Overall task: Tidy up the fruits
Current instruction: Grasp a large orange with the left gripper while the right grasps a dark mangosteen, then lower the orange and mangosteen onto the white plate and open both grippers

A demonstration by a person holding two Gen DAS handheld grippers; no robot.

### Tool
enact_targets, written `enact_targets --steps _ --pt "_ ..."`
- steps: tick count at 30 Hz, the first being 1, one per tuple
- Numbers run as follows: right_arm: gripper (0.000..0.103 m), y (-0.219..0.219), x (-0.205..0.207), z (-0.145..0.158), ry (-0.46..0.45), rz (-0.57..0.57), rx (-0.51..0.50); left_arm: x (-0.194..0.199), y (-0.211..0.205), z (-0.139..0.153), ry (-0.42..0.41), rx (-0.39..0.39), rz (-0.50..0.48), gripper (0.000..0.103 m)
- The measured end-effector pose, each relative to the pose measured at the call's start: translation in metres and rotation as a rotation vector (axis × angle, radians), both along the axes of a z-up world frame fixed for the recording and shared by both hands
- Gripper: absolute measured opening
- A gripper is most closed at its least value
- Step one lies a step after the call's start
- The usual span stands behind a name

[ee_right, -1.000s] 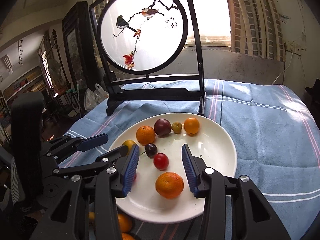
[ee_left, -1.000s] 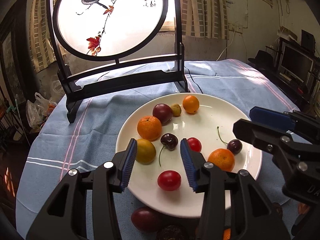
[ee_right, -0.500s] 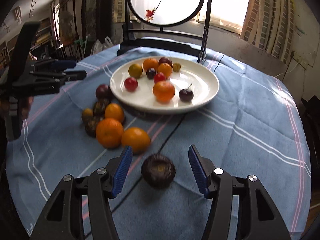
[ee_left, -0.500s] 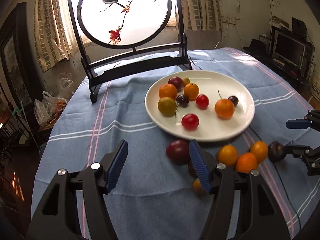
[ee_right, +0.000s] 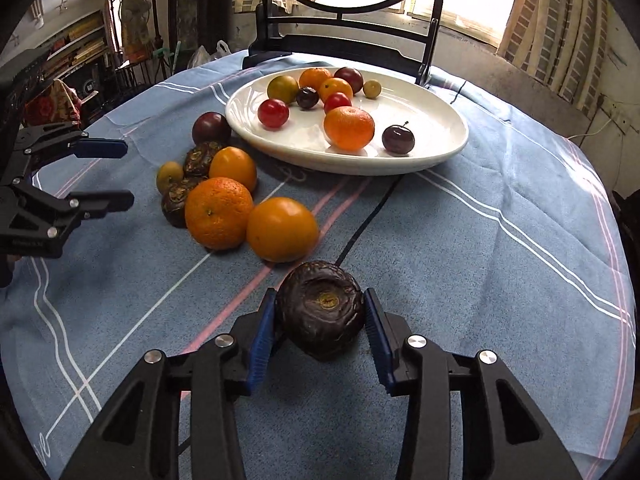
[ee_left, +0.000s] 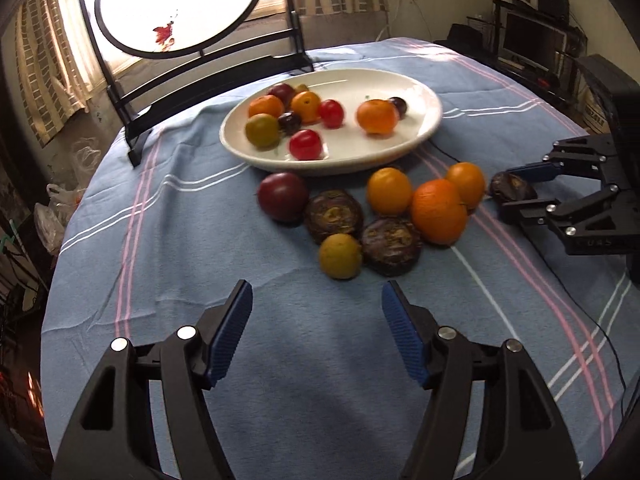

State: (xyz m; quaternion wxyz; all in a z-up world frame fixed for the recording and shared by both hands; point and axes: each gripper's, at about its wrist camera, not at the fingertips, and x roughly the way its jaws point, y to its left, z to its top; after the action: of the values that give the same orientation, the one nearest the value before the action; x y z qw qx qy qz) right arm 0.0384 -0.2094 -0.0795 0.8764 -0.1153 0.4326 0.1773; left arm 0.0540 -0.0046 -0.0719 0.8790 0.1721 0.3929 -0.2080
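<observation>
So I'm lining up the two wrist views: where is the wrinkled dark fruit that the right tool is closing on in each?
Left wrist: wrinkled dark fruit far right, between the right tool's fingers.
Right wrist: bottom centre, between the blue pads.
Shared landmark: white plate.

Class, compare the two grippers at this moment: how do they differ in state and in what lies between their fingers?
The right gripper has closed around a dark wrinkled fruit; the left gripper is open. The right gripper's fruit lies on the blue tablecloth; between the left gripper's fingers is only cloth. Both have blue finger pads.
</observation>
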Motion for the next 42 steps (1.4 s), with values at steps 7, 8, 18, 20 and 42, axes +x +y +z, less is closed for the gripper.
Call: enact_targets --steps 7,8,18,20,42 --pt "0.043 -0.007 -0.001 0.006 -0.010 -0.015 0.059 -0.005 -0.070 0.004 -0.061 0.028 -0.142 0.066" --pt "0.043 -0.008 -0.002 0.007 -0.013 -0.018 0.062 -0.001 -0.078 0.001 -0.053 0.038 -0.150 0.066" --pt "0.043 -0.016 -0.003 0.009 -0.016 -0.027 0.087 0.012 -0.098 -0.006 -0.023 0.048 -0.135 0.041" --pt "0.043 -0.015 -0.004 0.011 -0.022 -0.024 0.092 0.007 -0.094 -0.003 -0.044 0.042 -0.131 0.041" --pt "0.043 0.001 0.035 0.130 -0.340 -0.073 0.206 0.089 -0.048 0.097 -0.188 -0.174 0.131 0.041"
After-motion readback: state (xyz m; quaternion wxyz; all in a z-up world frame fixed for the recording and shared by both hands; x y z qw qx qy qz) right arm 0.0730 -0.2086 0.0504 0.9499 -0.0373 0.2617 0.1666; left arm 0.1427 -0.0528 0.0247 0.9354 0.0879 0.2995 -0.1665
